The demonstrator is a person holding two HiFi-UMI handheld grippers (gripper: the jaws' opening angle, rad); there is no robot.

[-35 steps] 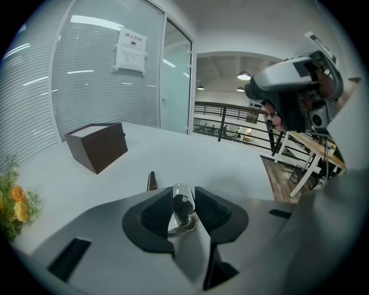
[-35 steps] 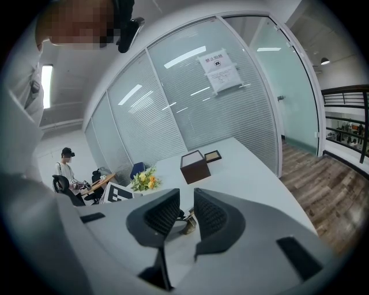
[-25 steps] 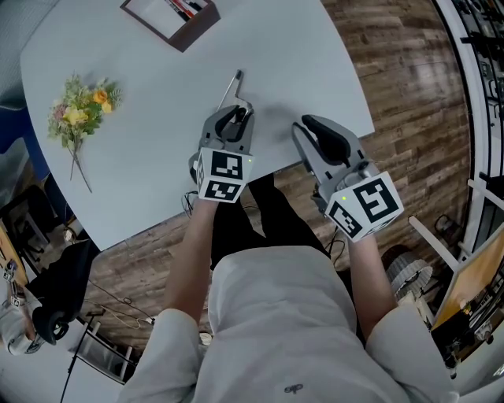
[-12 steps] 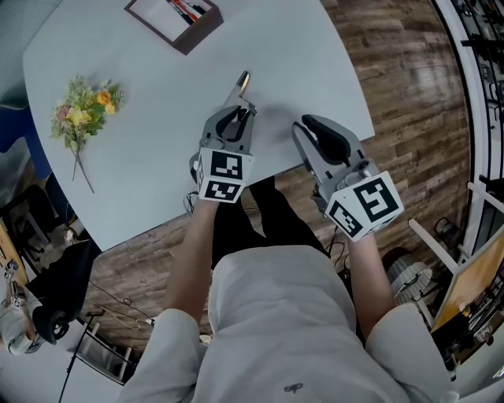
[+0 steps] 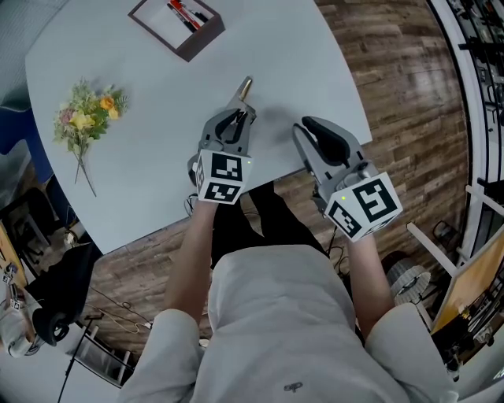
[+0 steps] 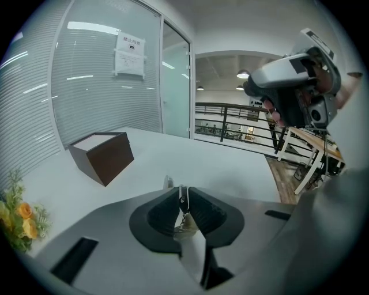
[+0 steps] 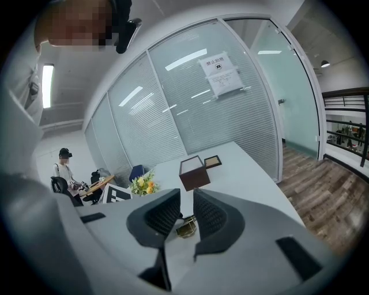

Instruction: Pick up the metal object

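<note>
Now the left gripper (image 6: 182,196), its jaws just closing, clamps the thin metal object (image 5: 244,86), which sticks out far; the right gripper (image 7: 184,196) jaws stand apart.

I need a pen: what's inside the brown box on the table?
Red and black markers lie in the brown box; its near wall covers part of the bottom, so more may be hidden.

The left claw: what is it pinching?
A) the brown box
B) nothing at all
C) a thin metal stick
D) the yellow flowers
C: the left claw has just been closing, and its pads are now shut on the thin metal stick, whose tip pokes out in front of it above the table.
</note>
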